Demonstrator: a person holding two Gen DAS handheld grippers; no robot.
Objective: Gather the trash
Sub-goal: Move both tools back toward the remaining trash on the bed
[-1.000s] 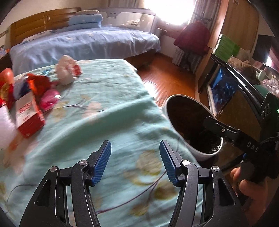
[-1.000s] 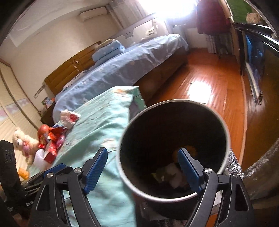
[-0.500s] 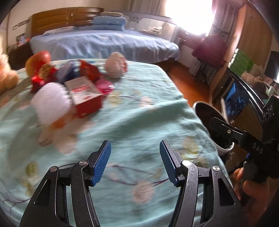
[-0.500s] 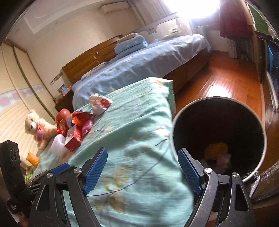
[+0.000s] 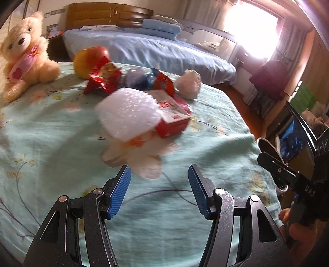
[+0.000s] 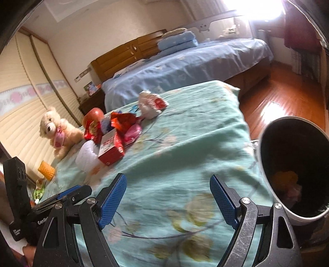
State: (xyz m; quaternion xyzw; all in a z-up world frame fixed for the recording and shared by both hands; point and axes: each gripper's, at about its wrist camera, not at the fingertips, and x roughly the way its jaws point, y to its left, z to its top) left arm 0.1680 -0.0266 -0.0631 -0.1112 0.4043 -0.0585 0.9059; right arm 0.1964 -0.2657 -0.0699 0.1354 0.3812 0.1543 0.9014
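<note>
Both hand-held grippers, left and right, hover with jaws spread, empty, above the teal bedspread.

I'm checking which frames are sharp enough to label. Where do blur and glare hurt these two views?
Left wrist view: the white foam net and red box are motion-smeared, the window blows out. Right wrist view: the near bedspread is blurred, the window glares, the bin interior is dark.

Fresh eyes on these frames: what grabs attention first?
The trash pile of red wrappers, a red box and white foam sits mid-bedspread, just ahead of the open left gripper. A teddy bear sits at the far left. The bin stands off the bed's edge, beside the open right gripper.
</note>
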